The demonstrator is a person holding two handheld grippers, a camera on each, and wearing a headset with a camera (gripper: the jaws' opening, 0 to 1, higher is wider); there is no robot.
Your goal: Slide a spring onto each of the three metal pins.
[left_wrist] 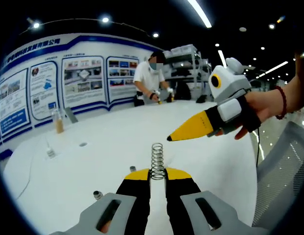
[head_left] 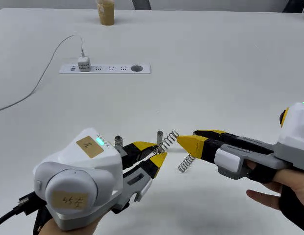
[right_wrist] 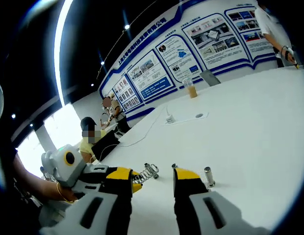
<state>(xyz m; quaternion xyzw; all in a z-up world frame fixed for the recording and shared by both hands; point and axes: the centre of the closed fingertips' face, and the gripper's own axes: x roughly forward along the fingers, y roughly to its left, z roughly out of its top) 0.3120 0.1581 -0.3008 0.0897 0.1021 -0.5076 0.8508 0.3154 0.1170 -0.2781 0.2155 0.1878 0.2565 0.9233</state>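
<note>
Currently the left gripper (head_left: 159, 152) sits over the near part of the white table (head_left: 230, 73), its jaws closed on the lower coils of a spring (head_left: 167, 140). The free end of that spring slants up and away from the yellow tips. In the left gripper view the spring (left_wrist: 158, 159) stands straight up from the pinched tips of that gripper (left_wrist: 158, 172). The right gripper (head_left: 186, 135) reaches in from the table's right side. Its jaws stand a moderate way apart with nothing between them, a gap that shows plainly in the right gripper view (right_wrist: 154, 183). Its yellow tip is just beside the spring's free end, and the left gripper view shows a small gap between them. A second spring (head_left: 186, 163) lies flat on the table, near the underside of the right gripper and touching neither tool. Two metal pins stand upright on the table. One pin (head_left: 118, 141) is close beside the left gripper's body, and the other pin (head_left: 160, 135) is just behind the held spring. Farther back, toward the far left, lies a power strip (head_left: 105, 68) with a charger (head_left: 84, 63) plugged in. A cup (head_left: 106, 12) stands at the far edge.
</note>
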